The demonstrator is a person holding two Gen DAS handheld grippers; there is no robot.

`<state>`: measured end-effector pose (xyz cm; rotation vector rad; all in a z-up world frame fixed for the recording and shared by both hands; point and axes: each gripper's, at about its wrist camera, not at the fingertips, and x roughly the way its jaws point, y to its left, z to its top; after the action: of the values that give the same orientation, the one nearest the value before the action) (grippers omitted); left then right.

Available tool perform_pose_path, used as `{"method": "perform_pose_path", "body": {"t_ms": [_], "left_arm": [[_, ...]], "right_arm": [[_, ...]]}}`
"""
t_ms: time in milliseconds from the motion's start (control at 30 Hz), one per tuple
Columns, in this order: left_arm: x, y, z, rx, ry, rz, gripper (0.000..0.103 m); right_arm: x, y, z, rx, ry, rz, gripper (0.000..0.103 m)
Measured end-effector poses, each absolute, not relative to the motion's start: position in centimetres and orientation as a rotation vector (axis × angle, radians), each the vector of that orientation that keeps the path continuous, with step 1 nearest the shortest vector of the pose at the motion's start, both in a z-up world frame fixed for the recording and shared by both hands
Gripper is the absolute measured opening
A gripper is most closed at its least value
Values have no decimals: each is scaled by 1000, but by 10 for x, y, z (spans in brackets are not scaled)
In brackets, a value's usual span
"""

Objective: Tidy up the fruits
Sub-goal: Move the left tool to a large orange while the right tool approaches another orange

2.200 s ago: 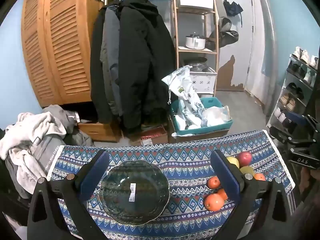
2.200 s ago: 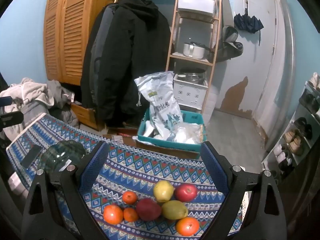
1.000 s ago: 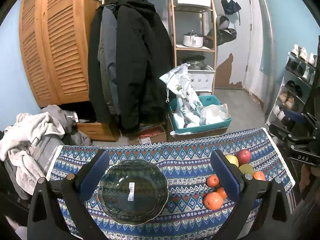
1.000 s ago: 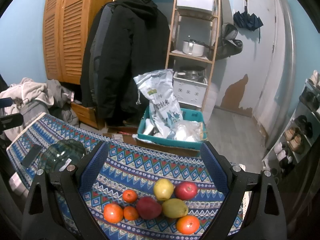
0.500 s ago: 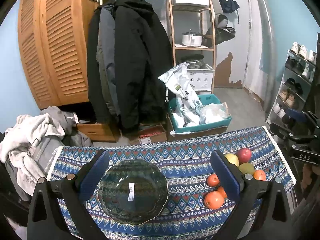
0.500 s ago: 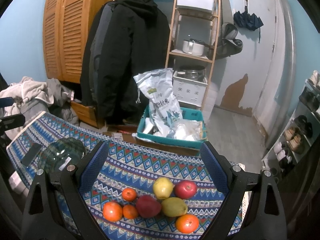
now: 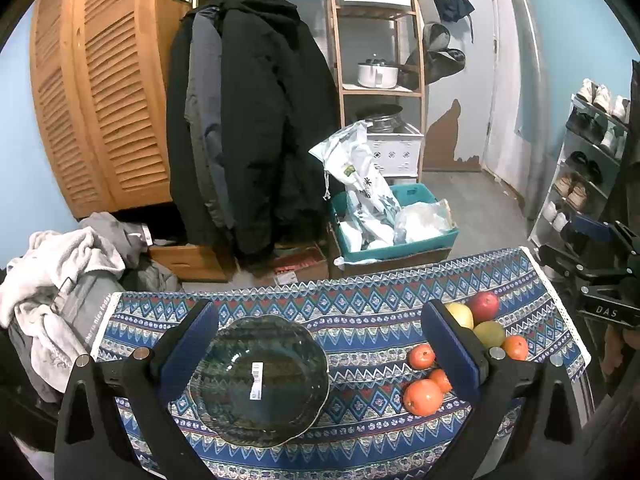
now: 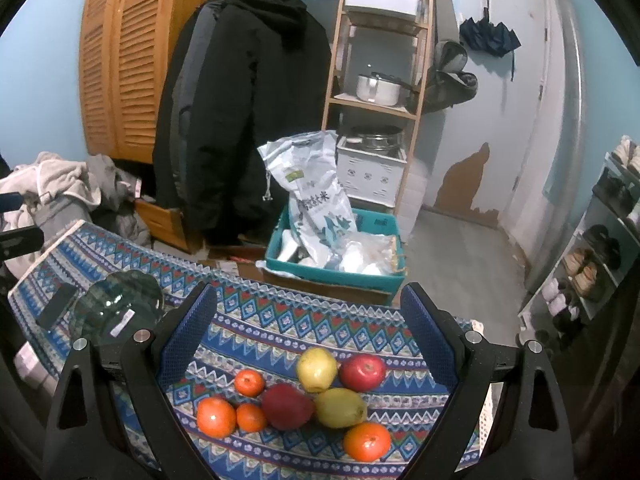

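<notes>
Both my grippers hang wide open, left gripper (image 7: 320, 344) over the glass plate (image 7: 259, 376), right gripper (image 8: 308, 328) above the fruits (image 8: 304, 396).

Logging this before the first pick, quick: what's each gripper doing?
Left gripper: open, empty, above the plate.
Right gripper: open, empty, above the fruit.
</notes>
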<state>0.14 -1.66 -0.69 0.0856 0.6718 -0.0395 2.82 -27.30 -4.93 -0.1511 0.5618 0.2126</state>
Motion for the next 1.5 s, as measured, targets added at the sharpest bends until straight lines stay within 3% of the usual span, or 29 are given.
{"method": "perform_pose_path", "body": {"t_ms": [533,1033,1500], "left_arm": [[14,-42,-34,101,751,-121,102],[32,-83,-98,60,1002,-256,102],[46,-129,-172,202,1133,-270,102]], "right_arm": [[32,-291,-61,-165,600,163,91],[40,-328,-96,-119,720,118,91],[47,-361,-157,-94,879,95,91]]}}
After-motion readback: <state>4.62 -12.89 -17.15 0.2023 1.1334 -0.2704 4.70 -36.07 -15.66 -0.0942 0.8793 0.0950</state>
